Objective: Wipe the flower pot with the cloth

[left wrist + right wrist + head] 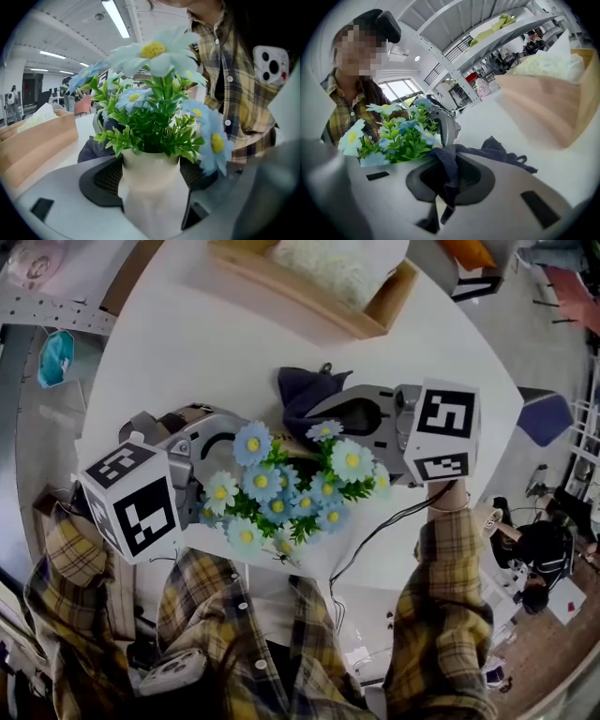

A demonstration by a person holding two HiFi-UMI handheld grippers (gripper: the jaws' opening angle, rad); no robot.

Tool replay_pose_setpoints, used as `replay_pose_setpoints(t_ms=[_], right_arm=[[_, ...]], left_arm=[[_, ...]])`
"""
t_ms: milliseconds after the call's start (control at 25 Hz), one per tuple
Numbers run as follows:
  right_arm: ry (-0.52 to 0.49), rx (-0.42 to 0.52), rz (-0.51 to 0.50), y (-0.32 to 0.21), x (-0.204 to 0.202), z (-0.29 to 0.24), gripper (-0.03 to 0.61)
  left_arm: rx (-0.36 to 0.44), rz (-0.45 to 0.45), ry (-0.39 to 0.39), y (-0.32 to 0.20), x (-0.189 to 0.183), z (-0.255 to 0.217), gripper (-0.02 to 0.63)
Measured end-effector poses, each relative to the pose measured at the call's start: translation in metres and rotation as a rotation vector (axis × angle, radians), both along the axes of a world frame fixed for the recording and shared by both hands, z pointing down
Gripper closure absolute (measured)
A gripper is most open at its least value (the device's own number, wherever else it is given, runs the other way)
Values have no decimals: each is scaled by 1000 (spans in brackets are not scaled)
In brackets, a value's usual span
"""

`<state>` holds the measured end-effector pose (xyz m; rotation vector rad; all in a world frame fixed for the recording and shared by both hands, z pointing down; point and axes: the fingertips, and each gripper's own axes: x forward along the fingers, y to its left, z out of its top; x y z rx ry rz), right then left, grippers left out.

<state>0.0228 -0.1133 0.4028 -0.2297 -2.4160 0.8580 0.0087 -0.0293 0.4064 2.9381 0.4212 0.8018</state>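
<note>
Clamping the flower pot (pixel 149 164), left tongs (pixel 151 185); right tongs (pixel 449 180) opposite, pinching cloth (pixel 446 164).

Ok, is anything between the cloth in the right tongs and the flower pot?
Yes. The blue flowers and leaves overhang the flower pot toward the cloth, and the left tongs clamp two of its sides, covering part of the wall.
</note>
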Motion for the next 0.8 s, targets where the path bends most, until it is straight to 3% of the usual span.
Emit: replay_pose_setpoints(t_ms=[160, 320, 560, 800], right_arm=[[4, -7, -32, 0, -13, 1, 563], [1, -8, -7, -1, -14, -1, 563], [-4, 26, 85, -1, -6, 3, 563], [2, 83, 238, -3, 1, 5, 563]], left_arm=[[-8, 48, -19, -2, -1, 1, 242], [-71, -30, -14, -3, -6, 0, 242], [-75, -393, 75, -10, -28, 2, 242], [-50, -754, 19, -2, -50, 10, 244]])
